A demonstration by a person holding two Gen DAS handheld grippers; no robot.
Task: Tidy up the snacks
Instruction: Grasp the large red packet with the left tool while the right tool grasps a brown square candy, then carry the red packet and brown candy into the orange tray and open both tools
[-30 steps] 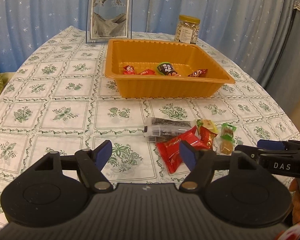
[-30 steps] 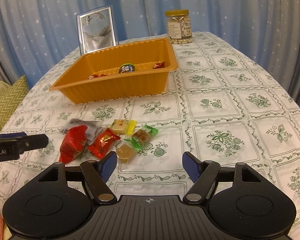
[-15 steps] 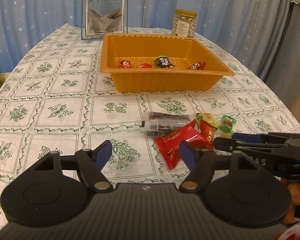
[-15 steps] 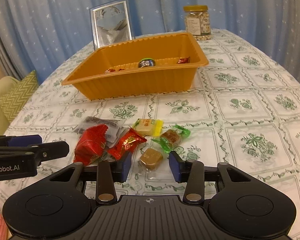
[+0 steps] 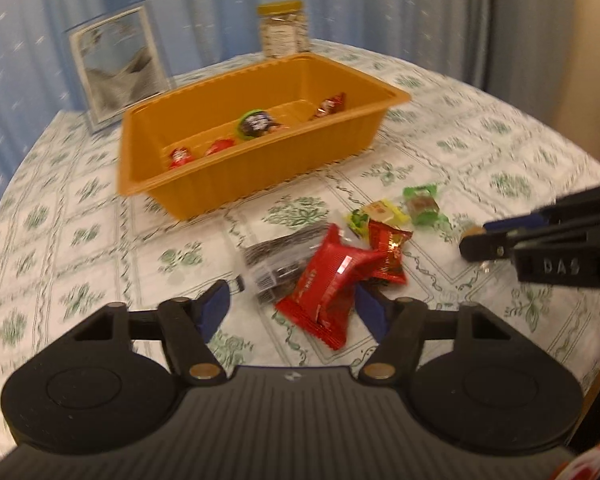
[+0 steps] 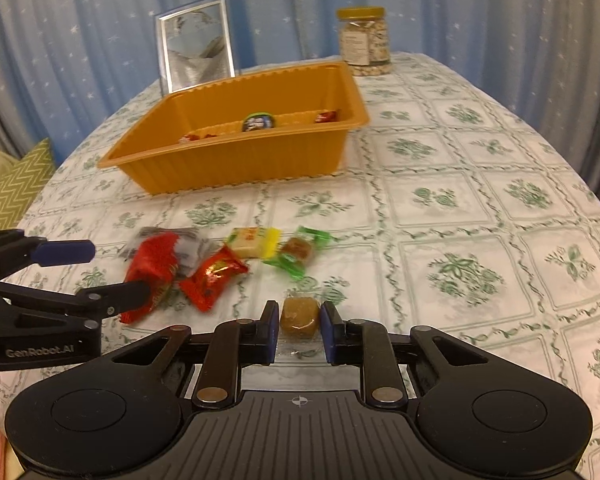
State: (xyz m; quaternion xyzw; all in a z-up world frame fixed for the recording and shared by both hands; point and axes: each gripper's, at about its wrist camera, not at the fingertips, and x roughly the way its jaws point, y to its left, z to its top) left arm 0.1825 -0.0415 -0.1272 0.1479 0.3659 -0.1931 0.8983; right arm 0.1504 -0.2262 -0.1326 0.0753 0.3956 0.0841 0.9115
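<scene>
An orange tray [image 5: 228, 176] [image 6: 236, 164] holds several wrapped snacks. Loose snacks lie in front of it: a big red packet [image 5: 328, 288] [image 6: 152, 268], a smaller red one [image 5: 388, 252] [image 6: 212, 276], a dark clear packet [image 5: 276, 256], a yellow candy [image 6: 252, 242] and a green-wrapped candy [image 6: 298, 250]. My left gripper [image 5: 294, 308] is open around the big red packet on the table. My right gripper [image 6: 299, 330] is shut on a brown candy [image 6: 299, 316] in clear wrap, at table level.
A framed picture [image 6: 196, 54] and a jar with a yellow lid [image 6: 364, 42] stand behind the tray. The round table [image 6: 480, 200] has a green-patterned cloth. A cushion [image 6: 8, 188] lies off the left edge. Blue curtains hang behind.
My right gripper has closed onto the brown candy. My left gripper has moved right and forward, so its open fingers now straddle the big red packet.
</scene>
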